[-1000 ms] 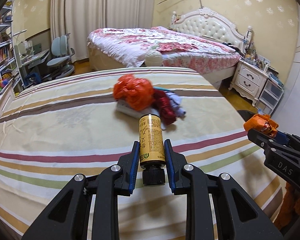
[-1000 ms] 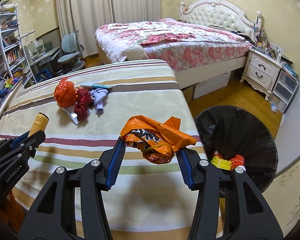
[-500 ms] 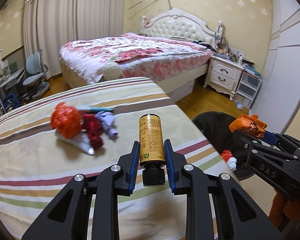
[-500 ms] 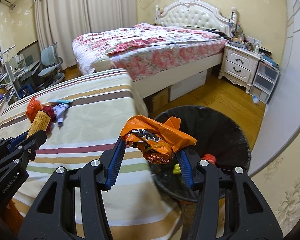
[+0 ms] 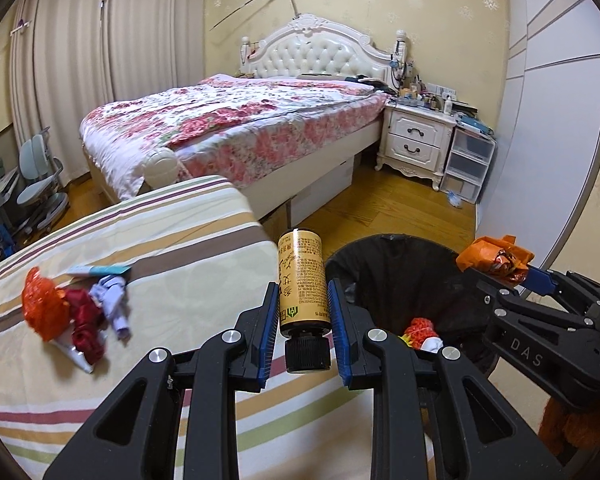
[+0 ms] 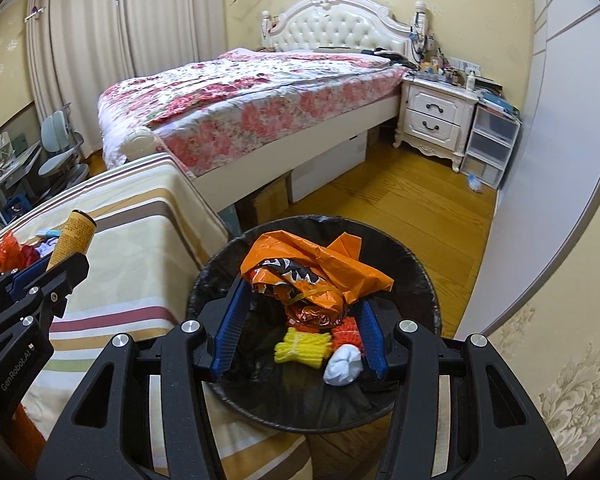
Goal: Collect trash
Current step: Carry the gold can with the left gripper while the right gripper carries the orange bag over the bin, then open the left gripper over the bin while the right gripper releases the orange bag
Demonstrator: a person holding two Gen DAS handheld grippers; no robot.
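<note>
**Both grippers loaded at the bin, one heap still on the bed**

The right gripper (image 6: 300, 312) pinches a crumpled orange wrapper (image 6: 312, 268) between its blue pads, and in the right wrist view it hangs directly over the mouth of the black-lined trash bin (image 6: 420, 276). The left gripper (image 5: 302, 320) is clamped on a yellow bottle (image 5: 302, 280), black cap toward the camera, at the corner of the striped bedspread (image 5: 140, 248) nearest the bin, whose rim is just beside it.

Inside the bin lie a yellow bundle (image 6: 300, 348), an orange netted piece (image 6: 348, 330) and a white wad (image 6: 342, 362), so part of the collecting looks done. Both held items still need dropping in; the wrapper seems ready, while the bottle is judged to need a little more travel over the rim.

Left behind on the bedspread, toward its left edge, is a heap: an orange bag (image 5: 44, 312), red scraps (image 5: 84, 320), a pale purple piece (image 5: 114, 304) and a teal strip (image 5: 100, 269).
</note>
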